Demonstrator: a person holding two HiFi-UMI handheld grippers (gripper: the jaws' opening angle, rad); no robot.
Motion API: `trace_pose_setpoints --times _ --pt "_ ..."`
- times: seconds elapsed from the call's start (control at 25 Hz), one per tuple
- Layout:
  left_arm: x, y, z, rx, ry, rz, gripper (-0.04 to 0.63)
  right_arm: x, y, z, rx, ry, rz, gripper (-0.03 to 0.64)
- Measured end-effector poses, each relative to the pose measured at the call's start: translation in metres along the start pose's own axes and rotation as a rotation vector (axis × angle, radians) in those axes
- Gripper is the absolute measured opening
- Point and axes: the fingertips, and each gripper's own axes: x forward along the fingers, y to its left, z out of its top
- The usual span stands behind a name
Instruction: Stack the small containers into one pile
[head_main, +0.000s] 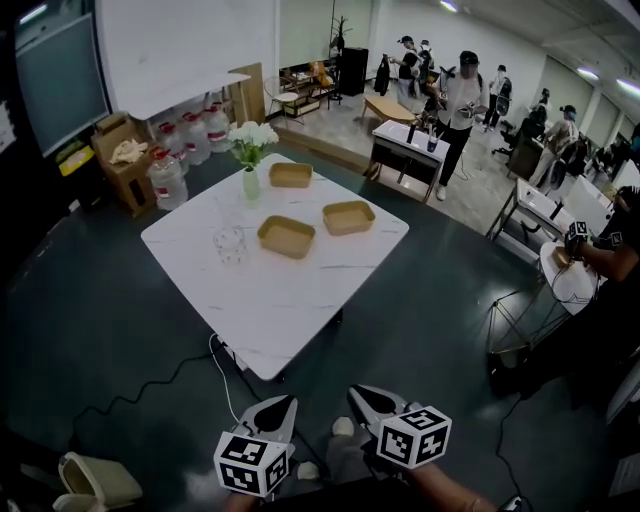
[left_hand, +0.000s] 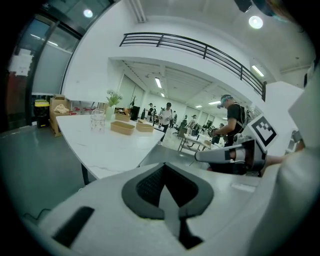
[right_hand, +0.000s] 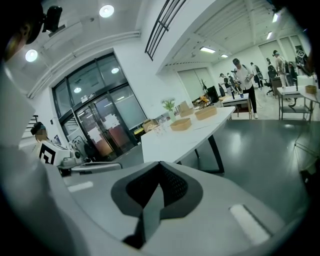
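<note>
Your left gripper (head_main: 283, 402) & right gripper (head_main: 360, 394) are both clenched tight, nothing btwn the jaws. They sit low in front of you, well short of the table (head_main: 290, 320). The 3 small containers lie apart on the white top: near container (head_main: 286, 236) mid-table, right container (head_main: 349, 217) just beyond it, far container (head_main: 291, 175) by the flower vase (head_main: 250, 183). None stacked yet.

Risks, imo:
- Go in w/ jaws closed & you'll shove a container across the smooth top instead of gripping its rim.
- The glass (head_main: 229, 243) stands just beside the near container; a left-side sweep could tip it. Same w/ the vase at the far one.
- Cable (head_main: 214, 350) on the floor by the table's near corner: watch your feet.
</note>
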Motion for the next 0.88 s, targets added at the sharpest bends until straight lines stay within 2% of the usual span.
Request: trace_pose_setpoints --times 0.28,0.88 --pt "0.030 0.017 0.015 -0.012 0.010 0.050 -0.003 0.026 -0.026 0.027 0.007 0.008 0.022 -0.005" --pt "0.139 0.024 0.072 0.023 0.010 0.058 -0.003 0.072 -0.109 0.086 0.016 0.034 0.058 -0.005"
